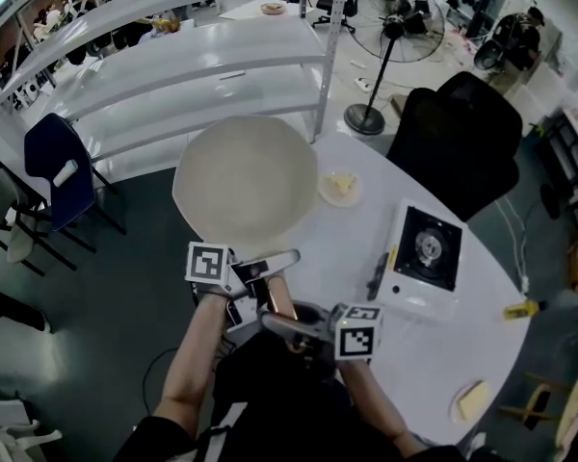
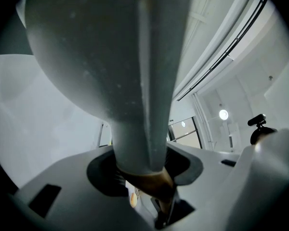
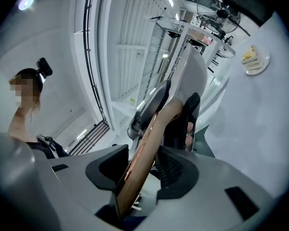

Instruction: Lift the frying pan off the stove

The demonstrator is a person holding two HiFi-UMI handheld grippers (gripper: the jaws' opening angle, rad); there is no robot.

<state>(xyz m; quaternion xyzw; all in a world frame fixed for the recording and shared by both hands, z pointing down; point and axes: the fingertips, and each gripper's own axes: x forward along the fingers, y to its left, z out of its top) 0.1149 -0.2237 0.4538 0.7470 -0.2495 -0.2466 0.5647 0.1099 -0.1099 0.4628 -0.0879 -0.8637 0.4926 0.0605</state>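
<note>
- The frying pan (image 1: 246,186) is up in the air, clear of the stove (image 1: 426,248). In the head view it hangs at about 12 o'clock from my two claws, over the bench (image 1: 414,354) edge and the dark floor.
- I see its pale round inside from above, and it looks empty.
- The left claw (image 1: 268,269) is clamped partway closed on the pan's handle (image 1: 275,292), close to the bowl. In the left gripper view the left claw (image 2: 145,165) has the grey stem of the handle (image 2: 144,143) filling the gap between its jaws. The grey body of the pan (image 2: 96,47) looms right above.
- The right claw (image 1: 294,323) is also partway closed on that handle, lower down on the brown part, at about 5 o'clock from the left one. In the right gripper view the right claw (image 3: 143,170) has the brown grip (image 3: 140,162) slanting between its pads.
- The stove sits on the white bench at about 3 o'clock from the pan, well apart from it, with its burner bare.
- A small plate (image 1: 339,188) with a pale piece of food lies on the bench just beside the pan's rim, at 3 o'clock.
- Near the bench's 5 o'clock edge lies another pale item (image 1: 472,399). It may be a second plate of food, but it is too small for me to be sure.
</note>
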